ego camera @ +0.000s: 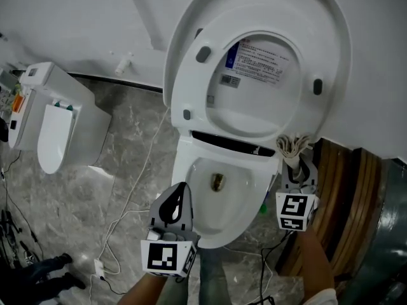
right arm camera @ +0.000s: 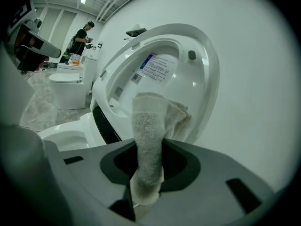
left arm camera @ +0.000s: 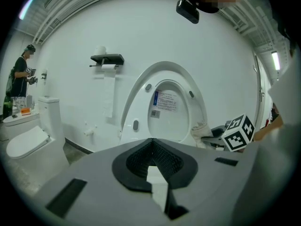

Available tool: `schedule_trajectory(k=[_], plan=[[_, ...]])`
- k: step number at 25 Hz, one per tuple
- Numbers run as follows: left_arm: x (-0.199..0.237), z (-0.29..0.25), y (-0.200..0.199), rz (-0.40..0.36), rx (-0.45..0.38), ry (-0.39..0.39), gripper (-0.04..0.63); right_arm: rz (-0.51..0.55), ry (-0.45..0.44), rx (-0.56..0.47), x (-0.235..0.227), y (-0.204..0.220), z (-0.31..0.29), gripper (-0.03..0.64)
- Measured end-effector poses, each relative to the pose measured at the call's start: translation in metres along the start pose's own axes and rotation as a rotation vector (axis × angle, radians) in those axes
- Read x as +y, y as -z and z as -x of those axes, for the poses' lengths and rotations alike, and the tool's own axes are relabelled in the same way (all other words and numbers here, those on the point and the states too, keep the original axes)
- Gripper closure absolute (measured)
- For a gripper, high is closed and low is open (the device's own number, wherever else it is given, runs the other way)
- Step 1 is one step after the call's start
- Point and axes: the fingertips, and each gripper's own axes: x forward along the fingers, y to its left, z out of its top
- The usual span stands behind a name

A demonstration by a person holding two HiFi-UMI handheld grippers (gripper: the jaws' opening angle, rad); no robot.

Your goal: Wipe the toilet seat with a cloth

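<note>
The white toilet has its seat (ego camera: 189, 81) and lid raised against the wall, and the bowl (ego camera: 219, 183) is open below. My right gripper (ego camera: 297, 164) is at the bowl's right rim, shut on a beige terry cloth (ego camera: 294, 146) that sticks up past its tips. In the right gripper view the cloth (right arm camera: 149, 140) is pinched between the jaws (right arm camera: 146, 173), just short of the raised seat (right arm camera: 207, 74). My left gripper (ego camera: 180, 190) hovers over the bowl's front left rim. It is shut with nothing in it (left arm camera: 151, 144) and faces the seat (left arm camera: 135, 112).
A second toilet (ego camera: 57, 126) stands at the left on the grey marble floor. White cables (ego camera: 130, 199) trail across the floor beside the bowl. Curved wooden panels (ego camera: 346, 196) stand close at the right. A paper holder (left arm camera: 107, 59) hangs on the wall, and a person (left arm camera: 19, 74) stands far left.
</note>
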Motion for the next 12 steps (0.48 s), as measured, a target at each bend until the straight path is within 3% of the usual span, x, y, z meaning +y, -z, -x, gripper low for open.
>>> schedule_trajectory(k=[8, 12], plan=[[0.009, 0.006, 0.013, 0.017, 0.004, -0.013, 0.584, -0.147, 0.08, -0.002, 0.017, 0.002, -0.014, 0.506], [0.02, 0.012, 0.016, 0.026, 0.002, -0.028, 0.584, -0.157, 0.107, -0.012, 0.029, 0.001, -0.019, 0.506]])
